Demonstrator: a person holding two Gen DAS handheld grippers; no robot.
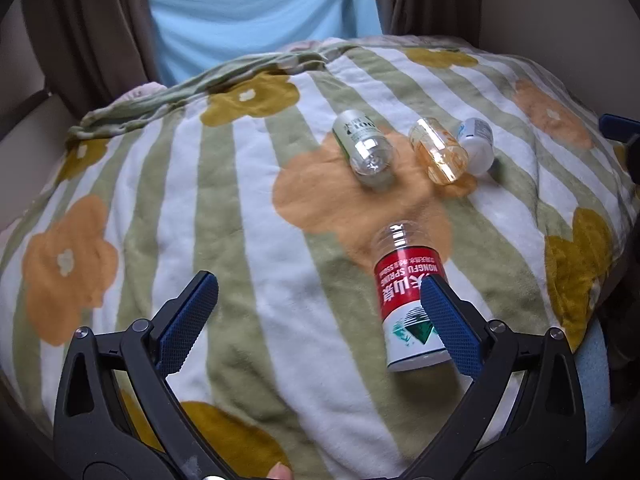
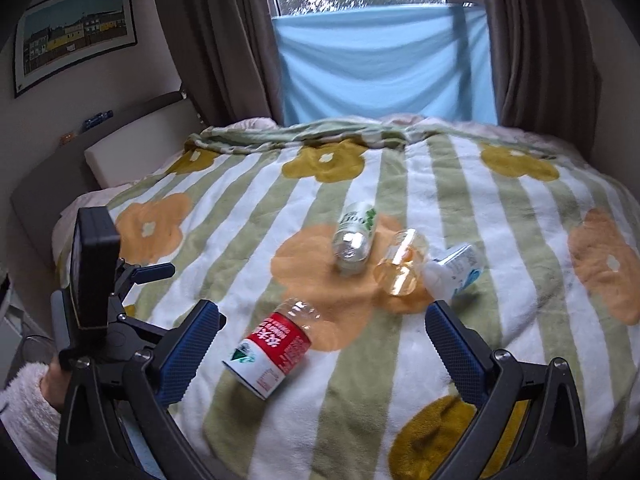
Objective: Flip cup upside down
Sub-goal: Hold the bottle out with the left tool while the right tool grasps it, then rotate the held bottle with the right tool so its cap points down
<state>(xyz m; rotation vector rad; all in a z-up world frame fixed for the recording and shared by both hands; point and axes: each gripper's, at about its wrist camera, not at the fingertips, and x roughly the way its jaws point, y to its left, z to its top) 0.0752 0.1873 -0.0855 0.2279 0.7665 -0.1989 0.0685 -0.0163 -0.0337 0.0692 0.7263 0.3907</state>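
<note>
Several cut-off bottle cups lie on their sides on a flowered blanket (image 1: pixel 240 200). The nearest, red-labelled cup (image 1: pixel 404 300) (image 2: pixel 272 350), has its clear neck end pointing away. My left gripper (image 1: pixel 318 284) is open just above the blanket; its right finger (image 1: pixel 444 320) covers part of that cup's label. The right gripper (image 2: pixel 322 312) is open too, holding nothing, with the red-labelled cup low between its fingers, close to the left finger (image 2: pixel 192 344). Farther back lie a clear green-labelled cup (image 1: pixel 362 148) (image 2: pixel 354 236), an orange-tinted cup (image 1: pixel 440 152) (image 2: pixel 400 264) and a white cup (image 1: pixel 476 140) (image 2: pixel 452 268).
The blanket (image 2: pixel 500 240) covers a bed that ends at brown curtains (image 2: pixel 224 40) and a light-blue cloth (image 2: pixel 384 64) under a window. A headboard and pillow (image 2: pixel 120 152) stand at the left. A hand in a fuzzy white sleeve (image 2: pixel 24 400) holds the left gripper's body (image 2: pixel 96 280).
</note>
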